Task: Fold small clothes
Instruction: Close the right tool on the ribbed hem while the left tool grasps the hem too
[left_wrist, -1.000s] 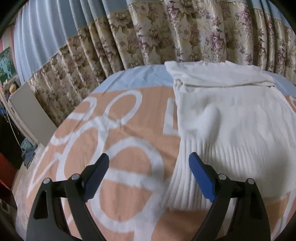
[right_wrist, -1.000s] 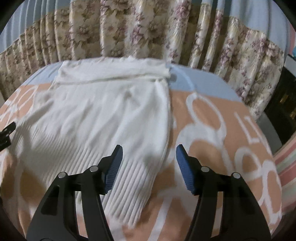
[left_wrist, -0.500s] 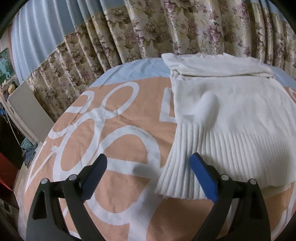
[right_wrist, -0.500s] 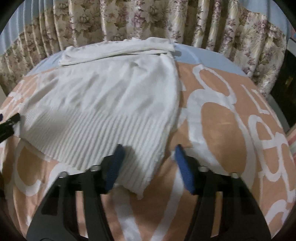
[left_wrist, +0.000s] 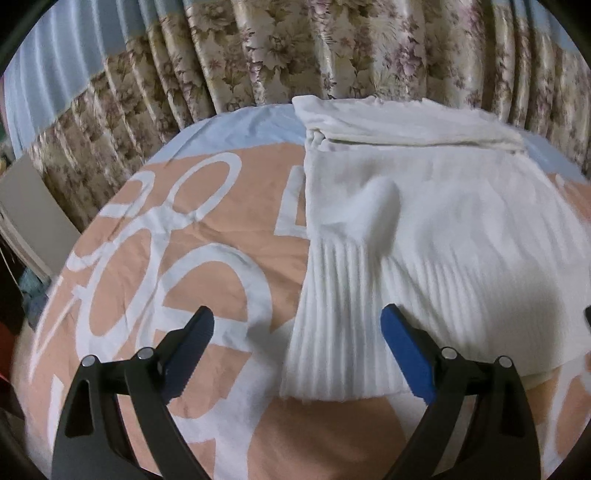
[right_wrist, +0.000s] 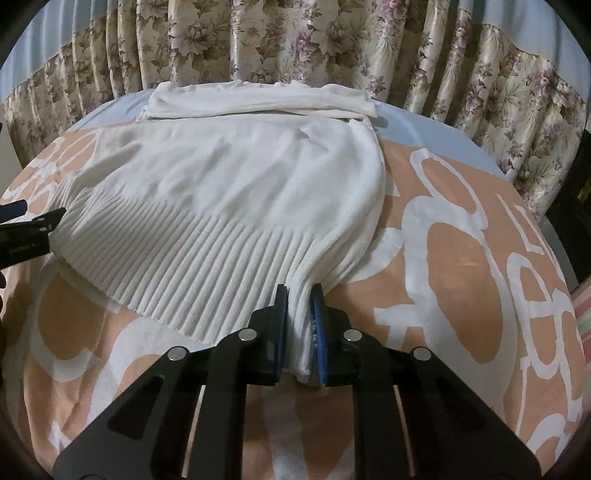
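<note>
White ribbed knit makes up the sweater, which lies spread on a bed covered by a peach bedspread with large white lettering; its upper part is folded over into a flat band at 12 o'clock, close to the bed's far edge, and its ribbed hem fans toward 6 o'clock. In the right wrist view the right hand-held gripper is closing on the hem's corner at 5 o'clock of the garment, the blue pads pressing a bunched pleat of knit between them. In the left wrist view the left hand-held gripper stands released, its jaws wide apart astride the hem's other corner without touching it: one blue pad hangs over the ribbing, the other over bare bedspread. A soft hump rises in the knit just above that ribbing. Floral curtains hang behind the bed from 10 to 2 o'clock, with a pale blue sheet showing along the far edge.
</note>
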